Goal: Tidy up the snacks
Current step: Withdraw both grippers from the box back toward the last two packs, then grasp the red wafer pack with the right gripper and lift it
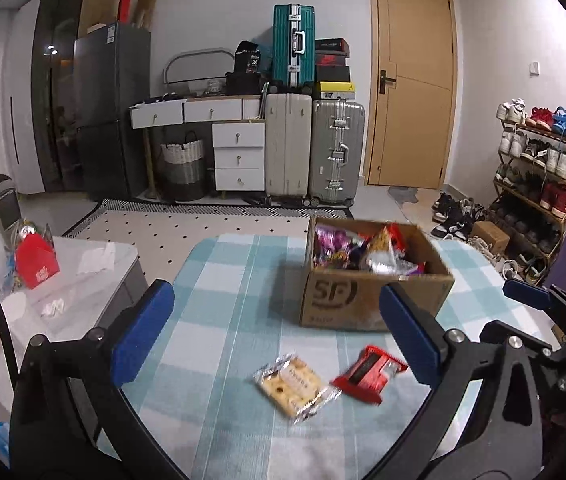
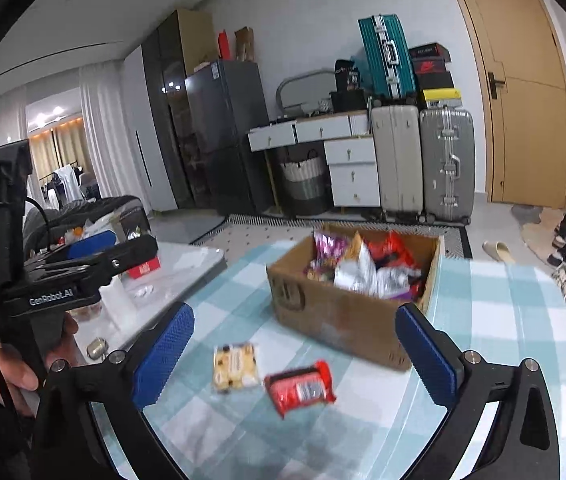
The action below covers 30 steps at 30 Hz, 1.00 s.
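An open cardboard box [image 1: 363,300] [image 2: 343,320] marked SF stands on the blue-and-white checked tablecloth [image 1: 223,280], filled with several snack packs [image 1: 363,248]. In front of it lie a clear pack of yellow biscuits [image 1: 293,386] [image 2: 235,364] and, to its right, a red snack pack [image 1: 367,374] [image 2: 301,386]. My left gripper [image 1: 275,291] hovers above them, open wide and holding nothing. My right gripper [image 2: 294,312] is also open and holding nothing, with both packs showing between its blue pads [image 2: 163,360]. Neither gripper touches a pack.
A white side table [image 1: 83,280] abuts the left, carrying a red gift box [image 1: 37,264] and small clutter. Beyond the rug stand a fridge [image 1: 111,108], white drawers [image 1: 239,156], suitcases [image 1: 335,152] and a door [image 1: 411,92]. A shoe rack [image 1: 539,176] fills the right.
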Motion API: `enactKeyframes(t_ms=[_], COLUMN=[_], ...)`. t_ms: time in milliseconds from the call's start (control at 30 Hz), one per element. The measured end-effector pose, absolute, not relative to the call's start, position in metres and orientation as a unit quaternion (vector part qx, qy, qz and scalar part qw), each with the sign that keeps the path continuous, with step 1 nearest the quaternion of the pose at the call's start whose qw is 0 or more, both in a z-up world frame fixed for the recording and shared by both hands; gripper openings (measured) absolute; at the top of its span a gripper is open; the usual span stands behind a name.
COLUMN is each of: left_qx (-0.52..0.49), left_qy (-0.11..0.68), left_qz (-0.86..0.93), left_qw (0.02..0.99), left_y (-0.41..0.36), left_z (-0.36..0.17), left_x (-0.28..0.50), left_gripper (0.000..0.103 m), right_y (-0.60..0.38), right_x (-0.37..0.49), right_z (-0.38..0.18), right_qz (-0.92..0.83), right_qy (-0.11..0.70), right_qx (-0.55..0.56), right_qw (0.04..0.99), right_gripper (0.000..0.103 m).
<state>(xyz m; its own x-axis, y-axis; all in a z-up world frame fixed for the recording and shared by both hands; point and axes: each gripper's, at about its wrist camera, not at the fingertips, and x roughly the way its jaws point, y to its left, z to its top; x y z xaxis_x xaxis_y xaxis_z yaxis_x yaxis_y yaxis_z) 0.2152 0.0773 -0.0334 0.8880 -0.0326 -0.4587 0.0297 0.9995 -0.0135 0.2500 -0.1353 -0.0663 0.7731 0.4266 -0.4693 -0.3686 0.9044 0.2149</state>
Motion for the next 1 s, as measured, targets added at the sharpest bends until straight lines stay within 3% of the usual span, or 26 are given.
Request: enactKeyframes(t_ms=[533,1000], left_qx=[0.002,-0.025], left_qy=[0.284,0.311], left_qz=[-0.016,-0.028], left_qw=[0.959,0.95], left_y=[0.084,0.088], left_z=[-0.137,-0.173], left_x=[0.191,0.196], left_gripper=[0.102,0.102], right_y=[-0.122,-0.097], right_x=[0.231,0.278], right_z=[-0.145,-0.19], right_qz=[0.222,0.223], right_qy=[0.315,0.395], right_qx=[0.065,0.018], right_qw=[0.92,0.891], right_gripper=[0.102,0.102])
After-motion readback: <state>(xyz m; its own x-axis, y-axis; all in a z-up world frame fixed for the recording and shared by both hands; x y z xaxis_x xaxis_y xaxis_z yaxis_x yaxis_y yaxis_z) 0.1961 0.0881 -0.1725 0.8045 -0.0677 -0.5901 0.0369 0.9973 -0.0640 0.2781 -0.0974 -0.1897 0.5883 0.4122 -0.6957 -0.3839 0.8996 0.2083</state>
